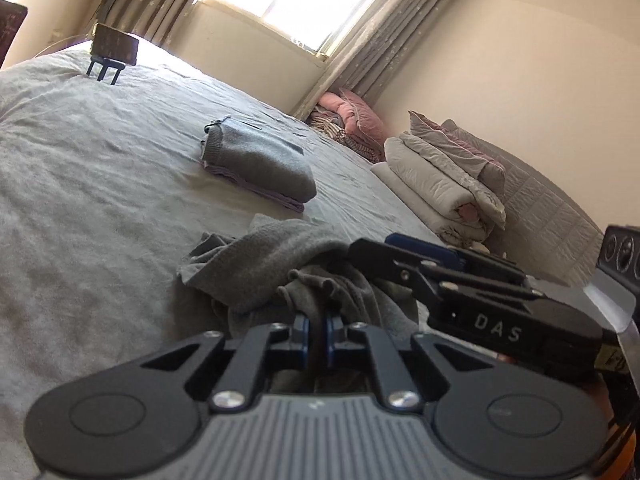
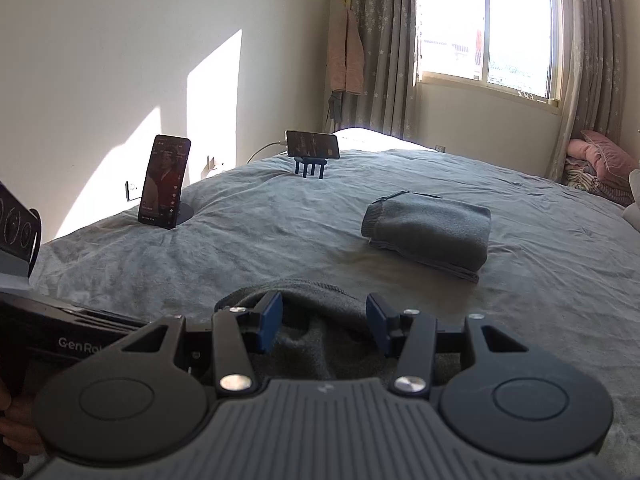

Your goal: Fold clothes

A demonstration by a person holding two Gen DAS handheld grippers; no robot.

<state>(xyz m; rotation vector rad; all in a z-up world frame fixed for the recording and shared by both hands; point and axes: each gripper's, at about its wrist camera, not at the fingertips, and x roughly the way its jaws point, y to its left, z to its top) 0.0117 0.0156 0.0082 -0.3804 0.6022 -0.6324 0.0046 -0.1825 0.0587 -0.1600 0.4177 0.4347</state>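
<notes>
Left tongs [image 1: 316, 334] tilted down, pinching grey garment [image 1: 264, 256], right tongs [image 2: 324, 322] spread over it, bed [image 2: 280, 220].

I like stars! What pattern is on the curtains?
Grey curtains with small white stars, clearest in the right wrist view.

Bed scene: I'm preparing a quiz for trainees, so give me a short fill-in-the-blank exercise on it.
1. The left gripper is ____ on the crumpled grey garment.
2. The right gripper is ____, with grey cloth lying between its fingers.
3. The folded grey garment lies on the ____.
4. Each of the ____ phones, one upright and one sideways, stands on a holder.

Missing words: shut; open; bed; two
</notes>
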